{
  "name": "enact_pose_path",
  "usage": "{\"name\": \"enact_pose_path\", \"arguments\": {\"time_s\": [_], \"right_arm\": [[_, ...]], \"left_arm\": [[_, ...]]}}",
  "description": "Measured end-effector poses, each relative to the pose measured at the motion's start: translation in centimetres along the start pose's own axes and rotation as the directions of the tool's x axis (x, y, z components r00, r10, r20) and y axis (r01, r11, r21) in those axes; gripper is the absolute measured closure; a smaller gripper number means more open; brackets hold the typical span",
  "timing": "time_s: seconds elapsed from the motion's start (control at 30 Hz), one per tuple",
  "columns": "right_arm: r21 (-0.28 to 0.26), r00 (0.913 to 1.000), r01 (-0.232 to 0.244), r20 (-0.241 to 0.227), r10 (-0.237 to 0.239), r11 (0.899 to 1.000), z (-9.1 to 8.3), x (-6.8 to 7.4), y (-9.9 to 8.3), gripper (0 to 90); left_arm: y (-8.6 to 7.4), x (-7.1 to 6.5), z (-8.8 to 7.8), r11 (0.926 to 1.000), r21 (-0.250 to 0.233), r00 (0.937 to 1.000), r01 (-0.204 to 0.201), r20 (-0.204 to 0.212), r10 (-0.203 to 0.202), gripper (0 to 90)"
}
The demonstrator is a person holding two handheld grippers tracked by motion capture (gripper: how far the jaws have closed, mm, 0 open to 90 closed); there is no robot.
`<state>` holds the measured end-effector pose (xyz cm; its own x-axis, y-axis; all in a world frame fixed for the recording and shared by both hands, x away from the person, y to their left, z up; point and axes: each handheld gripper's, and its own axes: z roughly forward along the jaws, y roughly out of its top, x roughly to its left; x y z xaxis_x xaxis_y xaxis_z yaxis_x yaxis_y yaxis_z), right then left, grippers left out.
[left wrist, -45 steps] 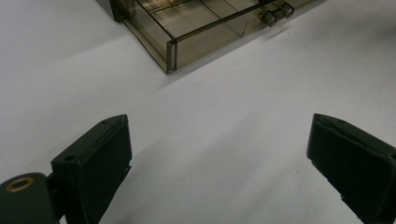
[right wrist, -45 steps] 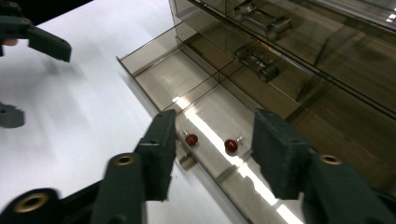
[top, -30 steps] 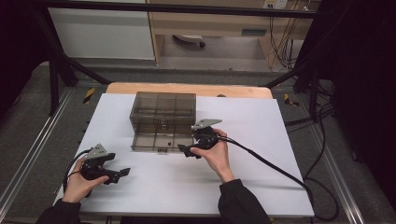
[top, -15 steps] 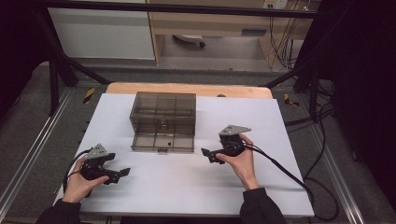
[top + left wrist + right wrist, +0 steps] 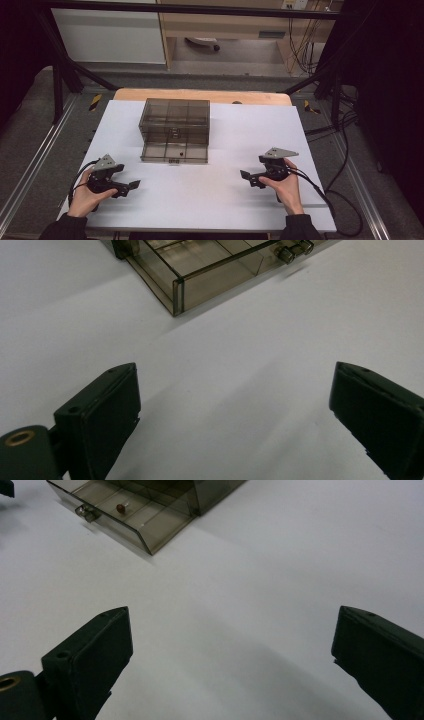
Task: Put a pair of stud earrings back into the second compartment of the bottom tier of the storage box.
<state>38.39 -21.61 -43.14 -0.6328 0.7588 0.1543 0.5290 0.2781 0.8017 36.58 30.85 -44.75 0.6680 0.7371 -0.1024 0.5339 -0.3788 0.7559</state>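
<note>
At the left, the left gripper (image 5: 131,185) lies where it was a second ago on the white table (image 5: 220,195), jaws wide apart with nothing between them. In the middle, the smoky transparent plastic drawer box (image 5: 174,122) stands with its bottom drawer (image 5: 174,152) pulled out, a small brown bead (image 5: 120,508) inside. The right gripper (image 5: 246,176) has drawn back from the drawer front to the table's right, jaws having just opened and empty, so the pull looks finished.

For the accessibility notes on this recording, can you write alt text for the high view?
A smoky clear drawer box sits on a white table, its bottom drawer pulled out toward the person. The left gripper and right gripper rest near the table's front corners, both open and empty.
</note>
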Motion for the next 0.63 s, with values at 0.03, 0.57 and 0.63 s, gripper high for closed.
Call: {"name": "enact_pose_path", "arguments": {"time_s": [0.03,0.57,0.63], "right_arm": [[0.001,1.0000,0.001,0.001,-0.001,1.000,-0.3,-0.2,-0.3,3.3],[0.021,0.9976,-0.068,0.014,0.068,0.997,-2.9,-2.6,-4.3,2.0],[0.023,0.9977,-0.066,0.020,0.065,0.998,-3.0,-2.7,-4.3,1.7]], "left_arm": [[0.0,0.0,0.0,1.0000,0.000,1.0000,-0.001,0.000,0.001,6.0],[0.0,-0.1,0.0,1.0000,0.001,1.0000,-0.006,0.008,0.006,5.9],[0.0,-0.1,0.0,1.0000,-0.001,1.0000,-0.006,0.006,0.006,5.9]]}}
